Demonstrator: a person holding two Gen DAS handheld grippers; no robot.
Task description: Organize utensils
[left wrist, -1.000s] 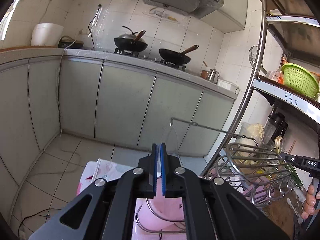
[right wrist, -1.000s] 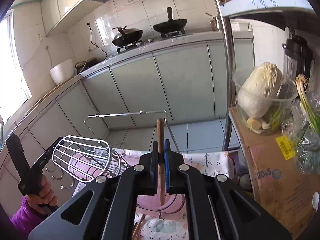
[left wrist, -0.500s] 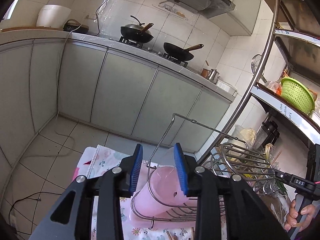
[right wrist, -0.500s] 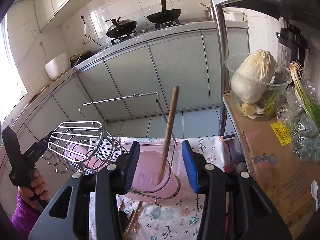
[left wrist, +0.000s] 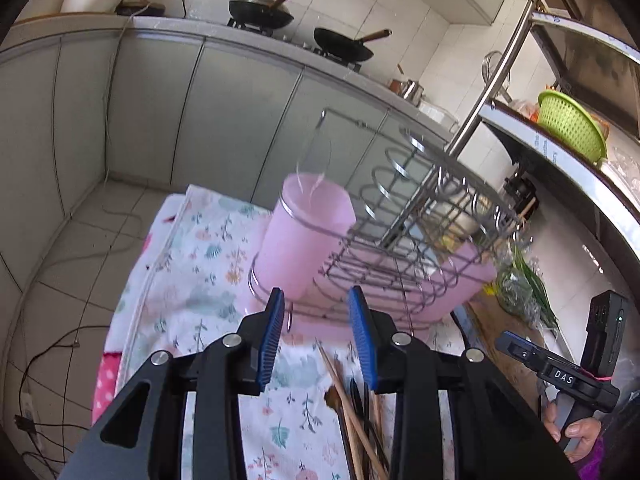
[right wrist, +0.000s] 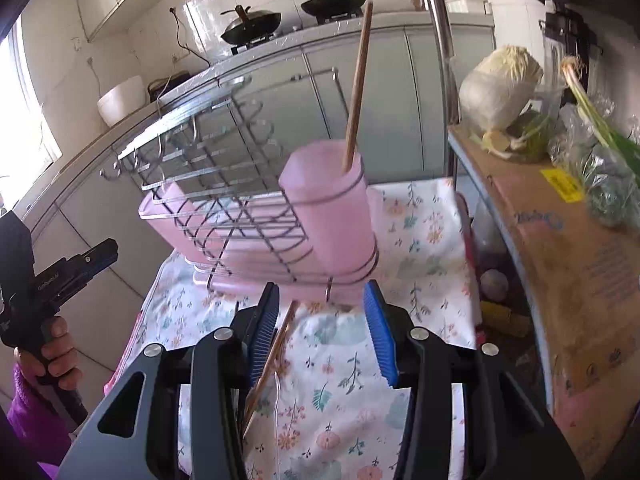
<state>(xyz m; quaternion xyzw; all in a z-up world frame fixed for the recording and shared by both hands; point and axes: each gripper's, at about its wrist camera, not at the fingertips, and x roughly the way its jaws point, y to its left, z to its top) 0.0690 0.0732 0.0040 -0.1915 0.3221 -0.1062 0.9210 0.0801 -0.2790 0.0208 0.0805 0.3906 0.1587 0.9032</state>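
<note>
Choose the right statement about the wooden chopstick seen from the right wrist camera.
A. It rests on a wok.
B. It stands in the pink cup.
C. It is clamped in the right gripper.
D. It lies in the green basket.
B: the wooden chopstick stands tilted in the pink cup, and the right gripper is open below it.

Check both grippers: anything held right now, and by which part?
Nothing held. Left gripper and right gripper both stand open with empty jaws. The wooden chopstick stands free in the pink cup.

We note each claw, left and right: black angular frame, silver screws, ribbed blue pads. White "DAS" lettering marks one body. The sleeve is purple.
</note>
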